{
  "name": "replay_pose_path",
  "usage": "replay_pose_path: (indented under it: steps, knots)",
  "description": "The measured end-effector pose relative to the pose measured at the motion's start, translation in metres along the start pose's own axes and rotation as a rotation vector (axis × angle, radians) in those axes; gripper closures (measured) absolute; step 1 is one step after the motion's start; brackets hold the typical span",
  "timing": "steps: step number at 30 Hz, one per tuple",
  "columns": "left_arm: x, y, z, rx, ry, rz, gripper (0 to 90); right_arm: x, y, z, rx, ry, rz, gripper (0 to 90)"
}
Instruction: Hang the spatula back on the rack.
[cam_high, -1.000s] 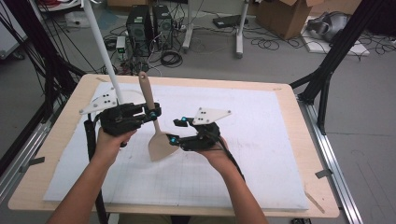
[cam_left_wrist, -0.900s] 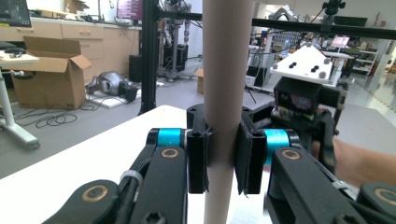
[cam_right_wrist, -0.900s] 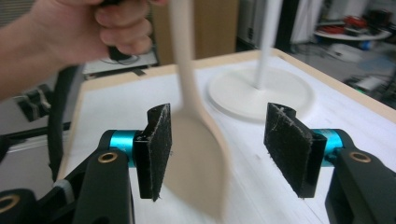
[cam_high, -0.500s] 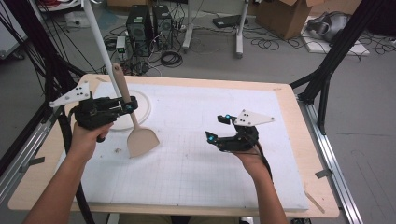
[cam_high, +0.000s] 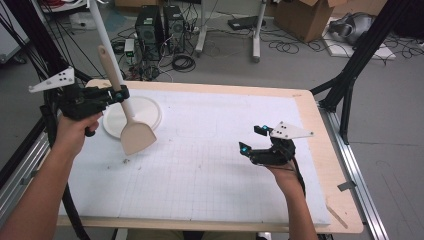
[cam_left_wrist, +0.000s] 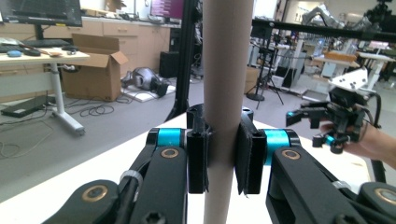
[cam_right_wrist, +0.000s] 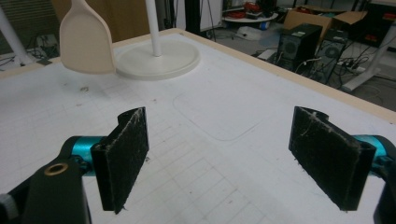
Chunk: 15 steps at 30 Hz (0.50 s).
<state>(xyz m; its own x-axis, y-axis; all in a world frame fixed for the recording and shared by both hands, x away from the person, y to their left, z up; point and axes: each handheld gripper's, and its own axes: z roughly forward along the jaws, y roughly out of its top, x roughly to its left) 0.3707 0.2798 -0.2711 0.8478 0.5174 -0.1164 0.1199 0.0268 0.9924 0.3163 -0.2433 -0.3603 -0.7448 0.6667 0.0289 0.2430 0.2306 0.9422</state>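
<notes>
High view: the left gripper (cam_high: 116, 93) clamps a wooden spatula (cam_high: 126, 116) by its handle, blade hanging over the table's (cam_high: 310, 130) far-left corner beside a white round base (cam_high: 148, 112). Left gripper view: pads (cam_left_wrist: 198, 156) squeeze the handle. Right gripper view: the right gripper's (cam_right_wrist: 229, 163) jaws, just opened, stand wide with nothing between.

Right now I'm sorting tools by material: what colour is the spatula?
Pale beige, like light wood. The spatula shows best in the high view.
</notes>
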Motion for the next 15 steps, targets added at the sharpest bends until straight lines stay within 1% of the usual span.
replay_pose_path:
  steps: [2, 4, 7, 8, 9, 12, 13, 15]
  knots:
    - [0.006, 0.006, 0.0, 0.009, 0.008, 0.006, 76.9, -0.003, 0.0, -0.002, -0.007, -0.008, -0.004, 19.1]
    - [0.012, 0.014, 0.0, 0.008, 0.006, 0.014, 76.9, -0.003, -0.001, -0.002, 0.004, -0.01, -0.001, 19.1]
    - [0.023, 0.024, -0.001, 0.001, -0.018, 0.0, 76.9, -0.002, -0.001, -0.002, 0.011, -0.011, -0.005, 19.1]
    - [0.028, 0.028, 0.0, 0.008, -0.031, -0.005, 76.9, -0.002, -0.001, -0.001, 0.009, -0.011, -0.011, 19.1]
    - [0.031, 0.032, 0.0, 0.016, -0.035, -0.001, 76.9, -0.001, -0.001, -0.001, 0.007, -0.01, -0.012, 19.1]
    - [0.039, 0.041, -0.001, 0.018, -0.036, 0.005, 76.9, 0.001, 0.0, -0.001, 0.004, -0.008, -0.014, 19.1]
    - [0.042, 0.043, 0.0, 0.02, -0.039, 0.003, 76.9, 0.001, 0.0, -0.001, 0.002, -0.006, -0.021, 19.1]
    - [0.048, 0.046, 0.001, 0.018, -0.035, -0.004, 76.9, 0.002, 0.0, -0.001, 0.005, -0.006, -0.019, 19.2]
